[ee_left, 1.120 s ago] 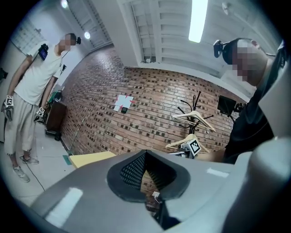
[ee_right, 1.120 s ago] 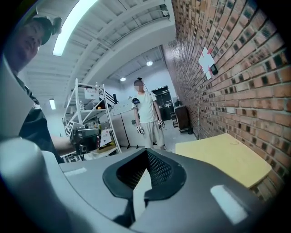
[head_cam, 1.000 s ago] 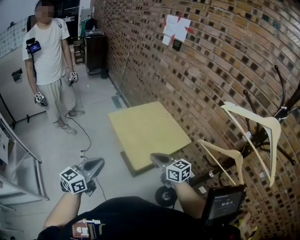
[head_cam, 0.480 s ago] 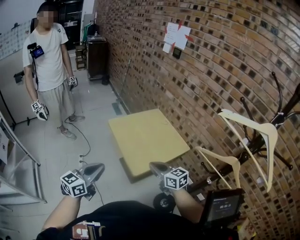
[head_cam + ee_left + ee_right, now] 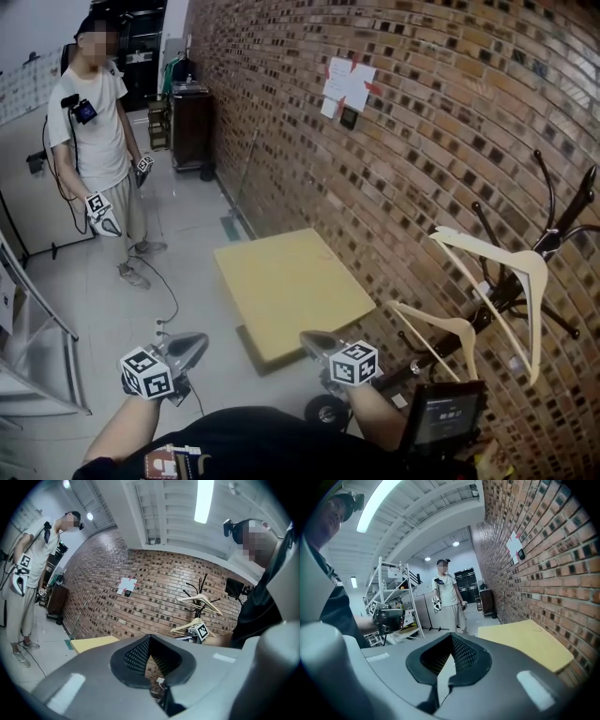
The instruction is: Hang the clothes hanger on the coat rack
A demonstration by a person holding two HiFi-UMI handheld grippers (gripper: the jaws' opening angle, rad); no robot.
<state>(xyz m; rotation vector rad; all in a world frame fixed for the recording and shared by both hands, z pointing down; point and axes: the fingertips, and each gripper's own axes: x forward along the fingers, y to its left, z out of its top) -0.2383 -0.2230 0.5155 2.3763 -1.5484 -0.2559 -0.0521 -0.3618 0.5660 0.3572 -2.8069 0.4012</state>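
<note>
Two hangers (image 5: 539, 281) are hanging on the coat rack (image 5: 561, 223)
left gripper (image 5: 197, 340) and right gripper (image 5: 309, 339) are both sitting closed, gripping nothing.

The wall (image 5: 422, 141) is red-brown brick flecked with darker bricks. The table (image 5: 291, 281) is pale yellow, the hangers (image 5: 487, 246) cream, the coat rack (image 5: 567, 211) black. The left gripper (image 5: 192, 342) and right gripper (image 5: 312, 337) are grey, with black-and-white patterned cubes.

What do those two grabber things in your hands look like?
The left gripper and right gripper are smooth grey plastic beaks with black mesh pads inside. Each carries a white cube with black square markers. The person wears a black top.
</note>
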